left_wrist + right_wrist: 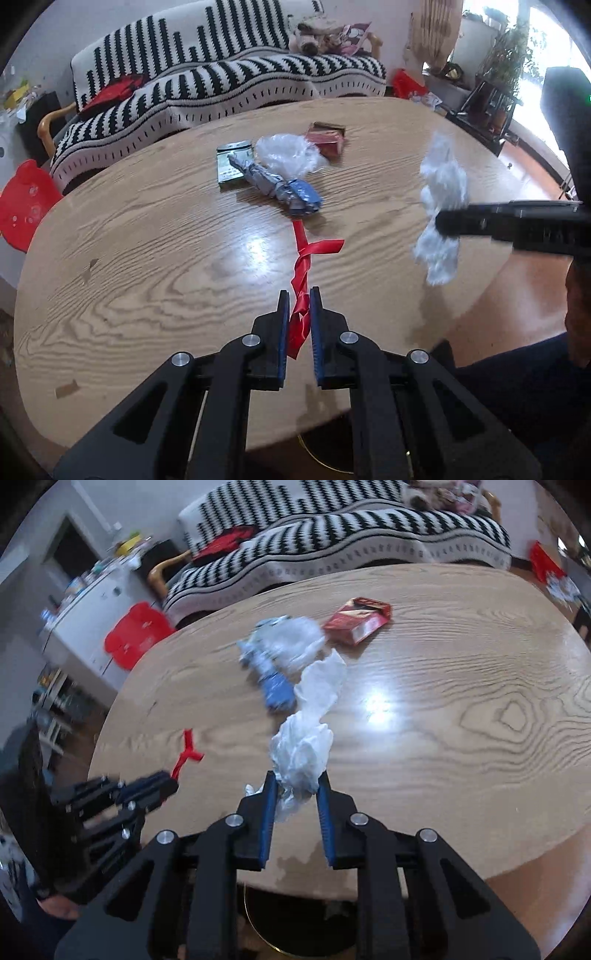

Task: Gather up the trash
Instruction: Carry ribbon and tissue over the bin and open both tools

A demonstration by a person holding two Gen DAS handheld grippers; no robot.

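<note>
Both grippers sit above the near rim of the oval wooden table [147,236]. Left gripper [299,295]: jaws closed on a twisted red ribbon [303,266]; far end with its knot trails out over the tabletop. Right gripper [297,779]: jaws closed on a crumpled white tissue [306,746], which extends forward past the fingertips; seen from the left wrist it hangs clear of the wood. Bare wood is wide to the left and right of the grippers, and the near edge lies just under both sets of fingers. Remaining trash is clustered at table centre: a crushed blue-and-silver wrapper [277,182], a clear plastic bag [288,153] touching it, a flat green packet [232,162] under the wrapper's far end, and a red carton [327,138] just behind the bag. Beyond the far edge stands a sofa with a black-and-white striped cover [221,74]. A red plastic stool [26,199] stands off the table's left end. Plants [509,62] stand by the window at the right.
</note>
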